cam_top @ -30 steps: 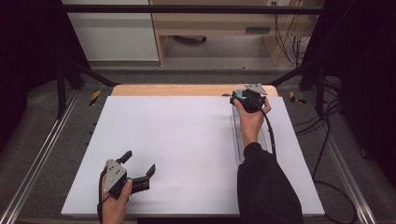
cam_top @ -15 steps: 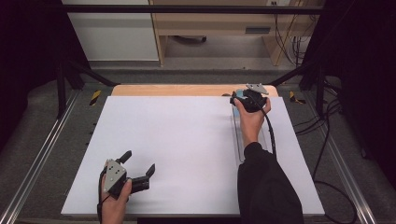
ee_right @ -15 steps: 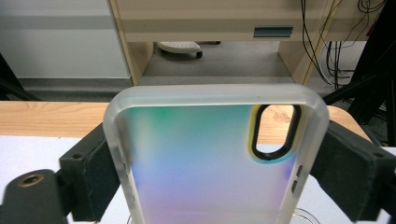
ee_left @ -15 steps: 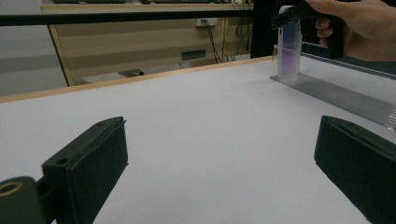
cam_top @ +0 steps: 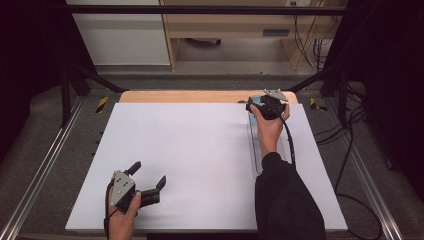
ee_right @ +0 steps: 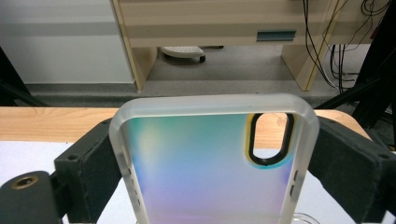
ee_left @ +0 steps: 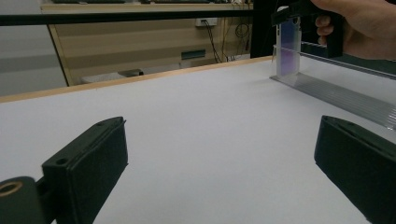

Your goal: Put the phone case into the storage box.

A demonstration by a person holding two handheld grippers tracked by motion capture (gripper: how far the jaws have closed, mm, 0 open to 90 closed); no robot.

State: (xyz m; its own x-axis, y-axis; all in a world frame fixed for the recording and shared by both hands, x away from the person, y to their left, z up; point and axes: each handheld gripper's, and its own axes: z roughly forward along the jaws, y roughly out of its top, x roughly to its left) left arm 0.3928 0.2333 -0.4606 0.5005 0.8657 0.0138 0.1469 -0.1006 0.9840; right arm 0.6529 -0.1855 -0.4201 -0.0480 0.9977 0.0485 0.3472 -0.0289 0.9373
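Note:
A translucent phone case (ee_right: 196, 172) with a rainbow sheen and an oval camera hole stands upright between my right gripper's (ee_right: 217, 154) black jaws, which press on its two long sides. In the high view the right gripper (cam_top: 261, 104) holds the phone case (cam_top: 255, 101) at the far right of the white table (cam_top: 200, 150), over the far end of a clear ridged rail (cam_top: 256, 145). My left gripper (cam_top: 148, 173) rests near the front left edge, open with nothing between its jaws. Looking along the left gripper (ee_left: 224, 154), the phone case (ee_left: 286, 46) stands at the clear rail's (ee_left: 336, 93) far end.
A wooden strip (cam_top: 190, 96) runs along the table's far edge. Beyond it are a wooden desk frame (cam_top: 225, 30), a white cabinet (cam_top: 120, 35) and cables (cam_top: 310, 30). Metal rails (cam_top: 40, 170) flank the table on both sides.

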